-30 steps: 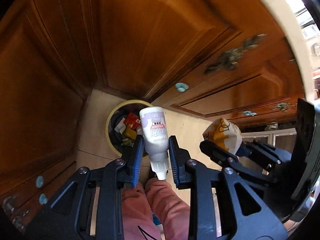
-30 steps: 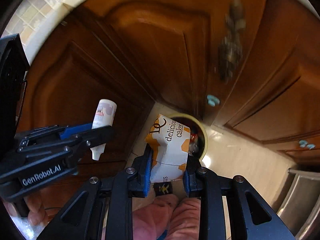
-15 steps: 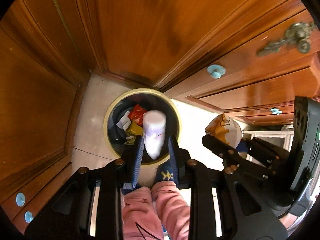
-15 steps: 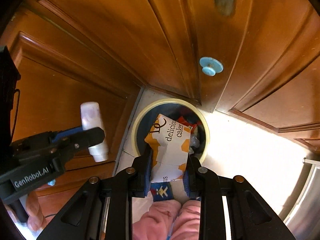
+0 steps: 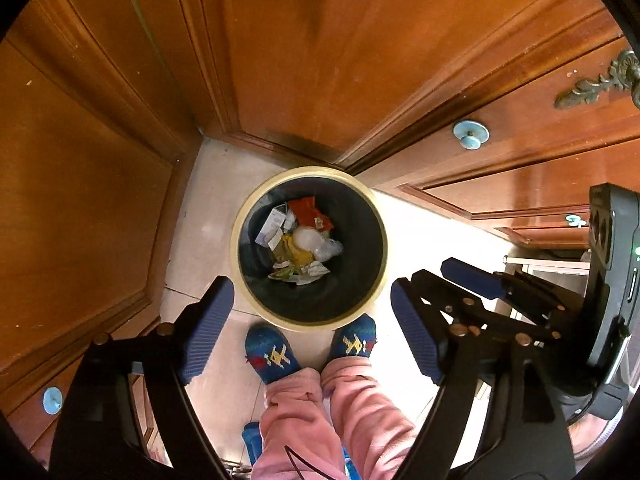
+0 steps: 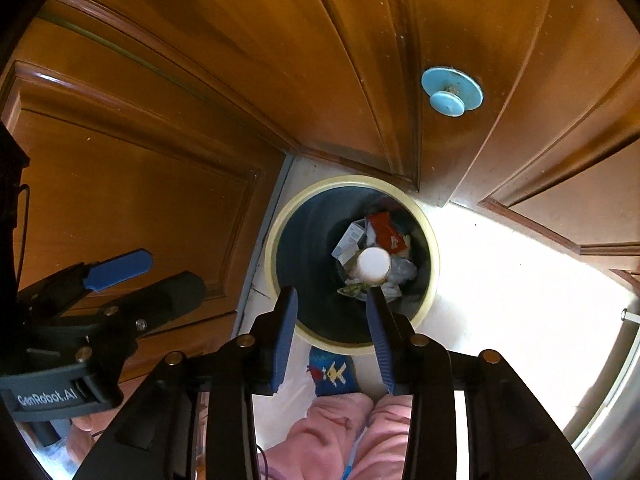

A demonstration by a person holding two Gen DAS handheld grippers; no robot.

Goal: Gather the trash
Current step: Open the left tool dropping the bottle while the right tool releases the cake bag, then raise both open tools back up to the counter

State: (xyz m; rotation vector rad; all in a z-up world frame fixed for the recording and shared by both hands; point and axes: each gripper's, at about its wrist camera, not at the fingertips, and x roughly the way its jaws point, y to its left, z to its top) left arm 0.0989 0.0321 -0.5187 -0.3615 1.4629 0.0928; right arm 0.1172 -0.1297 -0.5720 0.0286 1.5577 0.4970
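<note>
1. Directly above the trash bin (image 5: pixel 240 216): left gripper (image 5: pixel 312 332) opening, jaws wide, nothing between them.
2. Beside it: right gripper (image 6: pixel 332 336) opening too, also empty.
3. Down inside the bin, upon other rubbish: white bottle (image 6: pixel 373 265), end-on.

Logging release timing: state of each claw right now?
Left claw: opening, nothing between the pads, above the bin.
Right claw: opening, nothing held.
</note>
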